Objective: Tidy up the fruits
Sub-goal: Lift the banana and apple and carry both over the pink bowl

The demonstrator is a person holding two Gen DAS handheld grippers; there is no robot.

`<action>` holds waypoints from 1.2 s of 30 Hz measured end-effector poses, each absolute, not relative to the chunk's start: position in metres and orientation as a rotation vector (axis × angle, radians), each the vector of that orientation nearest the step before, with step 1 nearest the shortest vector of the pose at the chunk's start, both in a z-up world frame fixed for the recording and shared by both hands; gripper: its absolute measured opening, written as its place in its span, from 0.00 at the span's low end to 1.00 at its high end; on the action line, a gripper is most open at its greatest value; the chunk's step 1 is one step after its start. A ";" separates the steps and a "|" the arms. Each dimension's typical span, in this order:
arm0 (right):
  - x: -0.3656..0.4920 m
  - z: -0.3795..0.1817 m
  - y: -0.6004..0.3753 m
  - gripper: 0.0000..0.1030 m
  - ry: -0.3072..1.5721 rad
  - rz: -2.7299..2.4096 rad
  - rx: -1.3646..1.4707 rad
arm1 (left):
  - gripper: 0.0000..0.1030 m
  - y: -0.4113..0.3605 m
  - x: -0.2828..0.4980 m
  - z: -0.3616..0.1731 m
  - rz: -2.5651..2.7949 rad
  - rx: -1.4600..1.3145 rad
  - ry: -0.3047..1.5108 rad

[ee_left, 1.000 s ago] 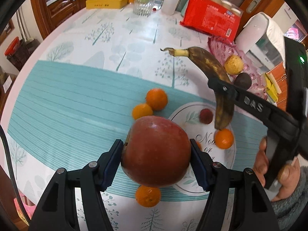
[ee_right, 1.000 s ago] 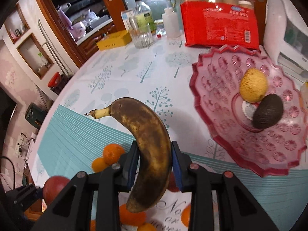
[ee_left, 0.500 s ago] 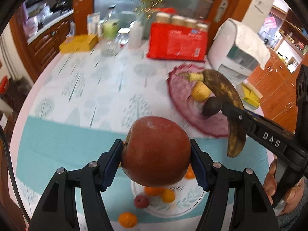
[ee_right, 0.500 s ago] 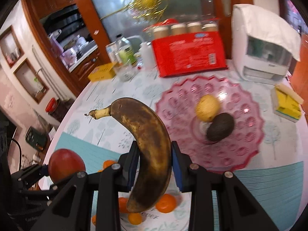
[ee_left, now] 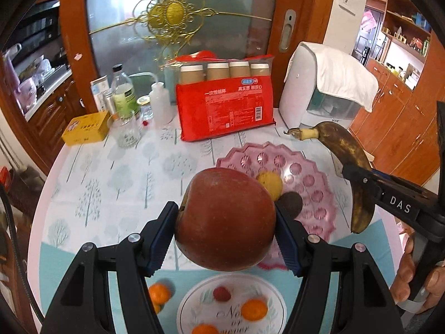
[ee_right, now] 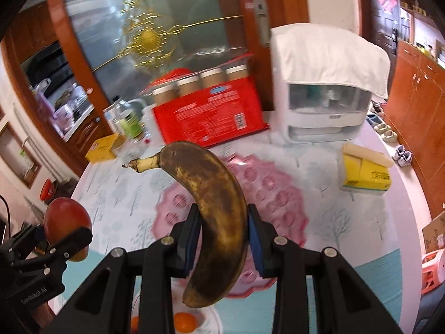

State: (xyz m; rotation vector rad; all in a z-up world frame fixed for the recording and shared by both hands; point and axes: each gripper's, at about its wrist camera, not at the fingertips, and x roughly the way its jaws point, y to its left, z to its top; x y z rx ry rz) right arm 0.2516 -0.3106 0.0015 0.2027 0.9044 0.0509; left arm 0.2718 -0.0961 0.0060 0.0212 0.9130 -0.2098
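Right gripper fingers clamp curved, brown-spotted banana, stem pointing away-left; left gripper fingers clamp smooth round apple.

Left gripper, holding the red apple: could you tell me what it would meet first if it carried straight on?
Probably the pink scalloped glass plate, near the yellow fruit and dark avocado lying on it; depth is uncertain.

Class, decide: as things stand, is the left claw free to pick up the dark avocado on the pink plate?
Probably not: the left claw is shut on a red apple, which also hangs before the avocado.
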 end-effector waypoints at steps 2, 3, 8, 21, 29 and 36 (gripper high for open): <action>0.264 -0.002 -0.318 0.32 0.909 0.023 0.203 | 0.64 -0.106 0.284 -0.001 -0.221 0.027 0.922; 0.270 -0.005 -0.322 0.32 0.916 0.008 0.204 | 0.64 -0.110 0.291 -0.007 -0.224 0.030 0.929; 0.295 -0.035 -0.339 0.32 0.962 -0.044 0.224 | 0.64 -0.134 0.314 -0.042 -0.230 0.043 0.999; 0.330 -0.119 -0.355 0.32 1.069 -0.064 0.219 | 0.64 -0.170 0.337 -0.132 -0.217 0.050 1.166; 0.343 -0.144 -0.359 0.32 1.105 -0.051 0.228 | 0.64 -0.184 0.341 -0.155 -0.229 0.047 1.194; 0.350 -0.158 -0.354 0.33 1.130 -0.026 0.214 | 0.64 -0.188 0.343 -0.172 -0.221 0.044 1.222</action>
